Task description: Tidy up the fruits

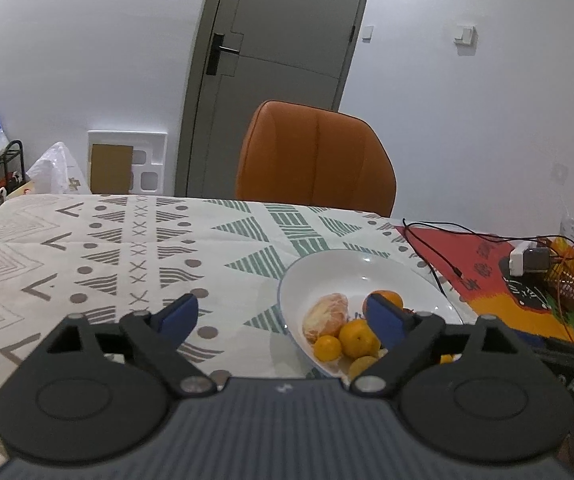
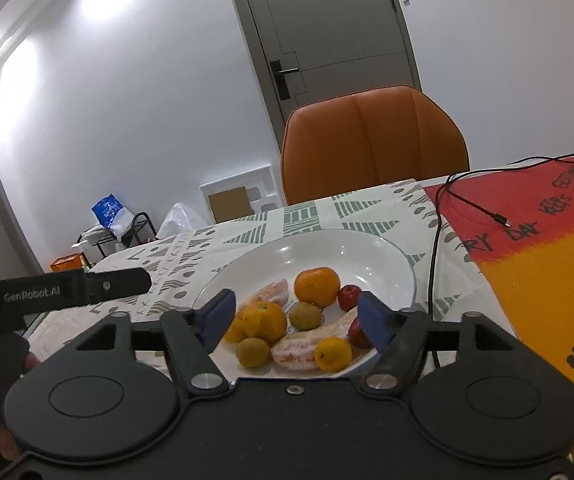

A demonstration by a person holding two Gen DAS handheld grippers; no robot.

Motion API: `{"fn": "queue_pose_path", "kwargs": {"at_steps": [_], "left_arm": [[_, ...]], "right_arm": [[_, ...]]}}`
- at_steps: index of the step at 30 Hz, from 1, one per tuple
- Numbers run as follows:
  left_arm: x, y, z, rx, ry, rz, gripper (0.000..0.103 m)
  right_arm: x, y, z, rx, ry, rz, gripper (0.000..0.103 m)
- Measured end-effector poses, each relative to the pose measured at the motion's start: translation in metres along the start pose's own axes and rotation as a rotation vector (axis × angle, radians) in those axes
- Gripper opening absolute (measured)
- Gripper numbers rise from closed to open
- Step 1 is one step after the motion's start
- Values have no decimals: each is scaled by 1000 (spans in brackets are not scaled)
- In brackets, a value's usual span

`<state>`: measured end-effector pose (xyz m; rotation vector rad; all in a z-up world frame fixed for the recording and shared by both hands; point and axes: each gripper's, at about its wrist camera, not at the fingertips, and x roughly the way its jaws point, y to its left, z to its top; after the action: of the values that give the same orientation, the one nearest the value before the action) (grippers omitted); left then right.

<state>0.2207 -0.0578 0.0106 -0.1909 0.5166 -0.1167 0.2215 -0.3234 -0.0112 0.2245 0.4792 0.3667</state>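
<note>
item: fruits (image 2: 287, 320) | place: all piled inside white plate (image 2: 327, 248) | left gripper (image 1: 283, 316): jaws spread, empty, just left of plate | right gripper (image 2: 293, 316): jaws spread, empty, over plate's near rim | progress: gathering looks done, no fruit seen off plate

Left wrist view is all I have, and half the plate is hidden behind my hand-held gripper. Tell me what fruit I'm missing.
Observer: The right wrist view shows the whole white plate. Two small red fruits lie on its right side.
Operator: List anything green.
Observer: Two greenish fruits sit among the oranges.
Operator: Count the peeled pieces.
Observer: I see two peeled oranges, one near the front and one further back.
Operator: Report the right hand-held gripper.
Observer: The right hand-held gripper is open over the plate's near edge, gripping nothing.
</note>
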Motion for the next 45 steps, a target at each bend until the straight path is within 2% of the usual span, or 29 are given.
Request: {"fn": "queue_pose_path", "kwargs": {"at_steps": [4, 16, 18, 23, 39, 45], "left_arm": [[-9, 1, -3, 1, -3, 4, 93], [-39, 9, -15, -4, -7, 11, 94], [-46, 12, -16, -8, -8, 11, 98], [-62, 20, -16, -7, 0, -37, 101], [-122, 44, -18, -66, -30, 89, 101], [-138, 50, -22, -82, -35, 100, 102]], "right_arm": [[-10, 5, -5, -12, -11, -1, 85], [-29, 18, -15, -15, 1, 6, 101], [-34, 22, -14, -14, -5, 13, 103], [-40, 27, -15, -5, -4, 20, 103], [-66, 48, -23, -25, 2, 66, 103], [-80, 55, -25, -41, -16, 78, 103]]}}
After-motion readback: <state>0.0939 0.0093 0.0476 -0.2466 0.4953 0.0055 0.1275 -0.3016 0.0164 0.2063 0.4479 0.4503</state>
